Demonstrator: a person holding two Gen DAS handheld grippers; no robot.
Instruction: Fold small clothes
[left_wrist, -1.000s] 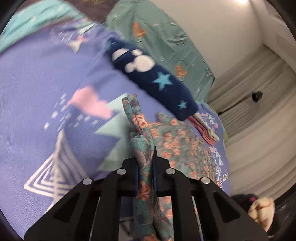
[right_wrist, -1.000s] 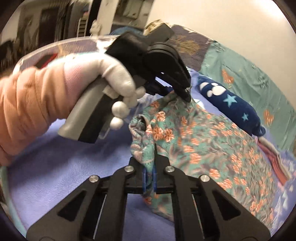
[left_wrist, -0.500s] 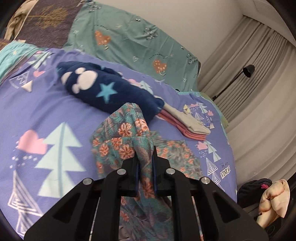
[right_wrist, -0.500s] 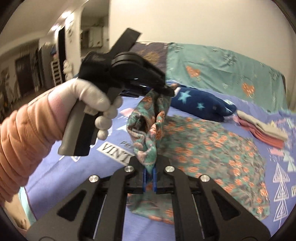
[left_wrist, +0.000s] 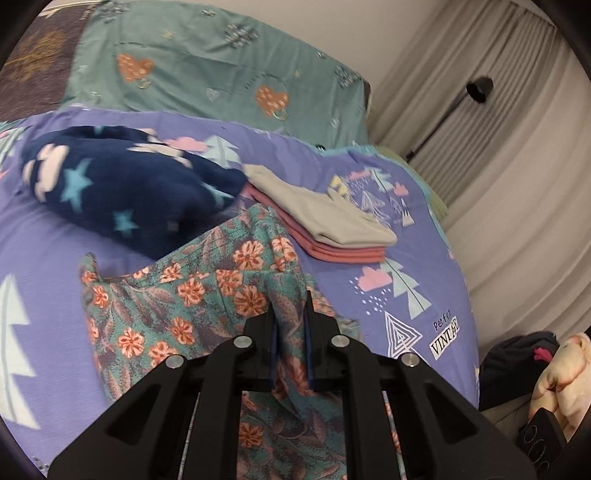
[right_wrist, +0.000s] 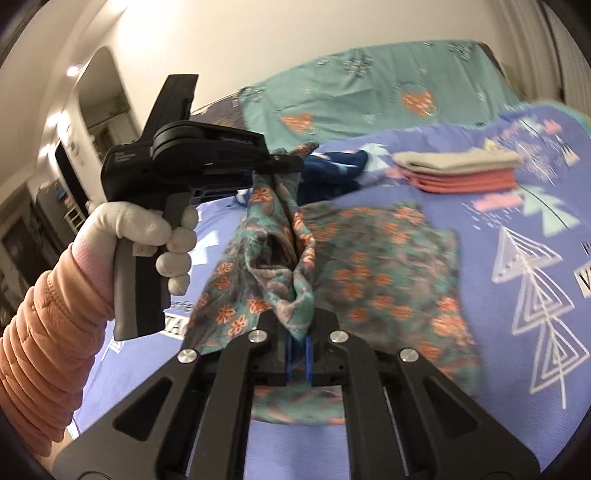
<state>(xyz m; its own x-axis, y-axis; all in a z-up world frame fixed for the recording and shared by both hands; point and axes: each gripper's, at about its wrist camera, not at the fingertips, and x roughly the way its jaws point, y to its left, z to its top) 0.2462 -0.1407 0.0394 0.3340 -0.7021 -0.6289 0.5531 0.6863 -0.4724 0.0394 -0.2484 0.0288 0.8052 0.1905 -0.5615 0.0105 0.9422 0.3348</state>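
A teal floral garment (left_wrist: 192, 302) with orange flowers lies partly on the purple bedspread (left_wrist: 44, 229) and is lifted at one edge. My left gripper (left_wrist: 290, 317) is shut on that raised edge. My right gripper (right_wrist: 300, 332) is shut on another part of the same garment (right_wrist: 388, 273). In the right wrist view the left gripper (right_wrist: 284, 164) shows at upper left, held by a gloved hand, with cloth hanging from its tip.
A dark blue star-print fleece (left_wrist: 122, 192) lies behind the garment. A folded stack of grey and pink clothes (left_wrist: 332, 229) sits to the right of it; it also shows in the right wrist view (right_wrist: 461, 171). A teal pillow (left_wrist: 221, 70) and curtains (left_wrist: 517, 184) lie beyond.
Both grippers have carried the gripped edge of the floral garment up and toward the far side of the bed. The left wrist view has swung toward the folded stack and curtains.
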